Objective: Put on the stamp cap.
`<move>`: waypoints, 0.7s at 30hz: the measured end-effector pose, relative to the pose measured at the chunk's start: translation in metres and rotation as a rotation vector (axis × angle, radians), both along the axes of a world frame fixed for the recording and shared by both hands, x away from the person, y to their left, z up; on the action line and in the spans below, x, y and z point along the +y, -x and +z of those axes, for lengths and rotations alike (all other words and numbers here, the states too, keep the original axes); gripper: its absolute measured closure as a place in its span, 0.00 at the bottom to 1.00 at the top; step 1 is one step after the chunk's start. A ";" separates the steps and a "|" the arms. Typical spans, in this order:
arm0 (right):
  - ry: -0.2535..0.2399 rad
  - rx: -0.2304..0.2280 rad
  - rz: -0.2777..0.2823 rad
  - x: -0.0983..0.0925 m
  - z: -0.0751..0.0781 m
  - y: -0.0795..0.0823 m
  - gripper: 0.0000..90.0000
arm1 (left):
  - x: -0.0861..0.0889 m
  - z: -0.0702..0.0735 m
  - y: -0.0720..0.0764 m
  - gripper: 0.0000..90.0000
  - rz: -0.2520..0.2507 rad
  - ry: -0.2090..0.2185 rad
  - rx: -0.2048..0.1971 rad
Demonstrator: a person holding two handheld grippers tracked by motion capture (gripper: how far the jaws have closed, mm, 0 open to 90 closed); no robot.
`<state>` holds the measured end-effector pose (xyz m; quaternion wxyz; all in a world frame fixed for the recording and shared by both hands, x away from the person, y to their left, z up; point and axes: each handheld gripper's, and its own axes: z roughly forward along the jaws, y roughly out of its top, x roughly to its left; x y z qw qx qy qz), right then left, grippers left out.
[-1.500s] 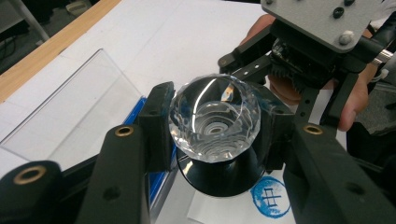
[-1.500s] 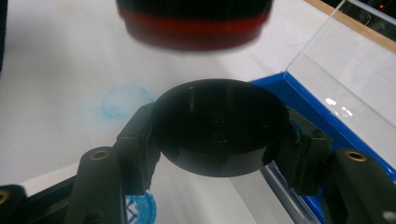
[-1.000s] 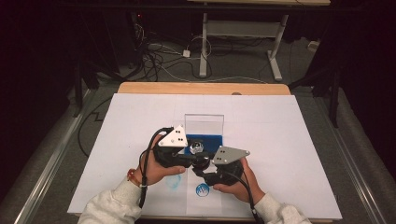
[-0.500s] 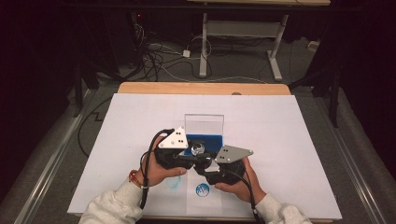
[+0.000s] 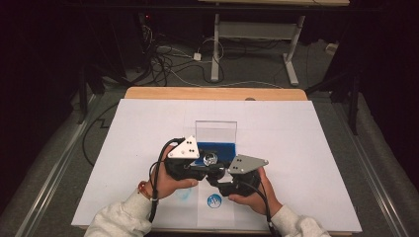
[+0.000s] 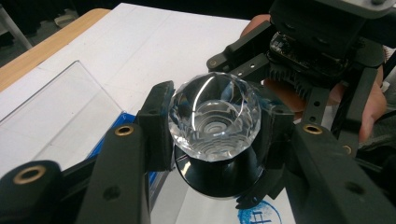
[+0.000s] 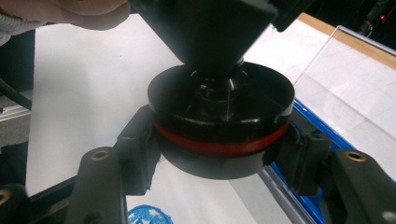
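Against the earlier high views: little changed; both hands in the same spot above the near middle of the sheet, the right gripper's grey plate turned slightly.

Left gripper (image 5: 197,165): jaws closed on the clear faceted glass knob (image 6: 214,115), pads pressing its two sides, facets facing the camera in the left gripper view. Knob seated directly on top of the round black base with a red band (image 7: 219,125); between the two grippers in the high view.

Right gripper (image 5: 220,178): jaws closed around the black base, pads touching its wall at the red band, just under the rim.

Surroundings, left to right: left hand (image 5: 170,180) with cream sleeve; white paper sheet (image 5: 123,148) over the wooden table (image 5: 148,93); pale blue smudge (image 5: 184,193) and blue round printed mark (image 5: 214,201) on the sheet near the person; clear upright plastic panel (image 5: 216,131) on a blue tray (image 5: 228,149), just behind the grippers; right hand (image 5: 254,195). Cables (image 5: 173,64) and a white table frame (image 5: 257,34) on the floor beyond.

Panel and tray close behind the held assembly; rest of the sheet bare.
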<state>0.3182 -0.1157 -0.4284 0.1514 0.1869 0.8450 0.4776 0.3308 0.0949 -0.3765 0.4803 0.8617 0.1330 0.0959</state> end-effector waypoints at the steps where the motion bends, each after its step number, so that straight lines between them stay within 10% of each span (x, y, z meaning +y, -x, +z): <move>1: 0.008 0.003 -0.001 0.000 0.000 0.000 0.43 | -0.001 0.000 0.001 0.61 0.001 0.000 -0.001; 21: 0.022 0.002 0.000 0.001 -0.004 -0.001 0.43 | -0.005 -0.003 0.003 0.61 0.016 -0.041 -0.028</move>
